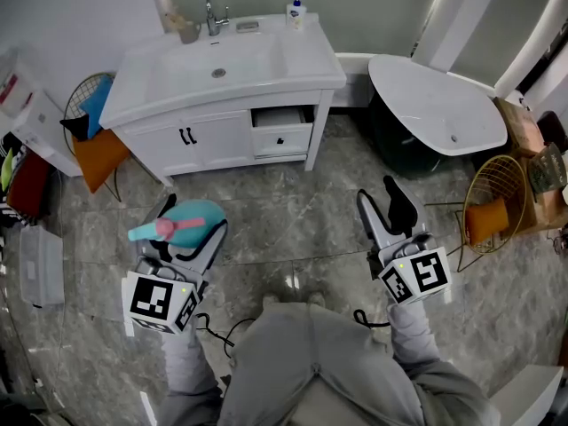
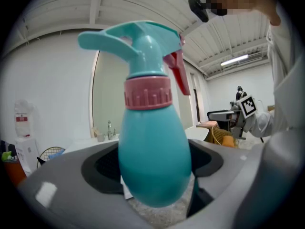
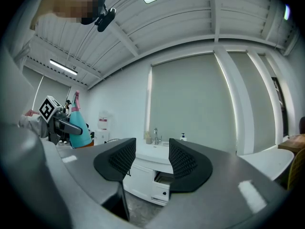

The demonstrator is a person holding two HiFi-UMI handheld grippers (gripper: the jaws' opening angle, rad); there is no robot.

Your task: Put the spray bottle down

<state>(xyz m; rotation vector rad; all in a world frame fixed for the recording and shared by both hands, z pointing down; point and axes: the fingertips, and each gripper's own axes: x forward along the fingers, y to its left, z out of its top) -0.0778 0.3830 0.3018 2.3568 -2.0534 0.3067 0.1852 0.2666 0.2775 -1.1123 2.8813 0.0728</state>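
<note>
Grey marble floor (image 1: 293,229) is under it all. Nearest in the head view, at 6 o'clock, is the person's grey sleeve (image 1: 413,344).

The left gripper (image 1: 189,229) is at 8 o'clock. Its fingers are squeezed on the fat belly of the teal spray bottle (image 2: 153,151), w/ a pink ring & red trigger on top. The bottle is up in the air above the floor, not on anything. In the left gripper view its top points to 12 o'clock.

The right gripper (image 3: 151,162) is at 4 o'clock in the head view. It holds nothing, and its fingers are a little way apart.

Farther off, at 11 o'clock, is a white sink cabinet (image 1: 160,74) w/ one drawer (image 1: 282,131) pulled out. A tap (image 1: 211,16) & soap bottle (image 1: 295,11) are at its back edge. A white tub (image 1: 435,100) is at 2 o'clock.
</note>
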